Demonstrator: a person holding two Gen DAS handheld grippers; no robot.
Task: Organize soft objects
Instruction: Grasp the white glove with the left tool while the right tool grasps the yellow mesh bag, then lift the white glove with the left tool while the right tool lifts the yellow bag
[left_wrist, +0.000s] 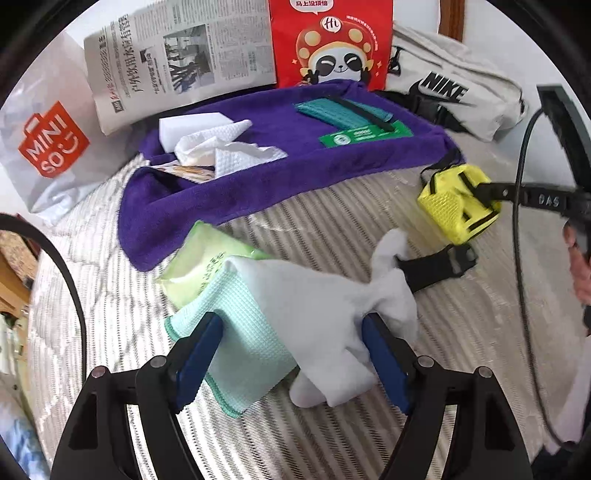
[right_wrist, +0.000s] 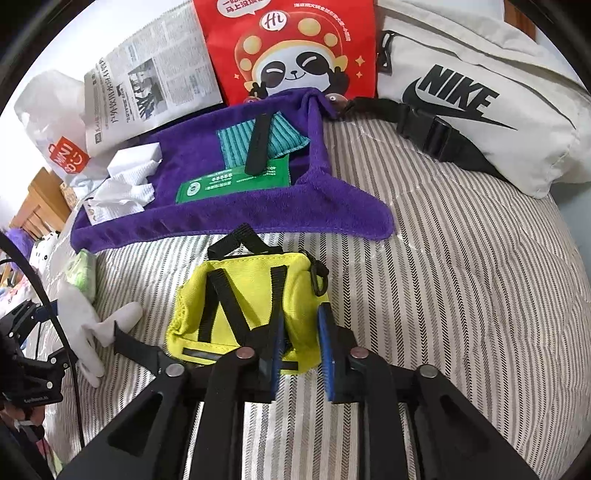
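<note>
My left gripper (left_wrist: 291, 328) is open, its blue pads either side of a mint waffle cloth (left_wrist: 240, 332) and a white glove (left_wrist: 325, 310) lying on the striped bed. A pale green wipes pack (left_wrist: 199, 258) lies under the cloth's far edge. My right gripper (right_wrist: 301, 321) is shut on the near right edge of a small yellow pouch (right_wrist: 251, 295) with black straps; it also shows in the left wrist view (left_wrist: 458, 199). A purple towel (right_wrist: 236, 206) lies behind, carrying a teal cloth (right_wrist: 236, 144), a green card (right_wrist: 229, 181), a white sponge (left_wrist: 192, 125) and crumpled paper towel (left_wrist: 221, 151).
Along the back stand a newspaper (left_wrist: 177, 55), a red panda bag (right_wrist: 291, 51), a white Miniso bag (left_wrist: 51, 144) and a white Nike waist bag (right_wrist: 472, 99) with a black buckle strap. A black strap (left_wrist: 436, 269) lies by the glove. A cable (left_wrist: 521, 258) hangs at right.
</note>
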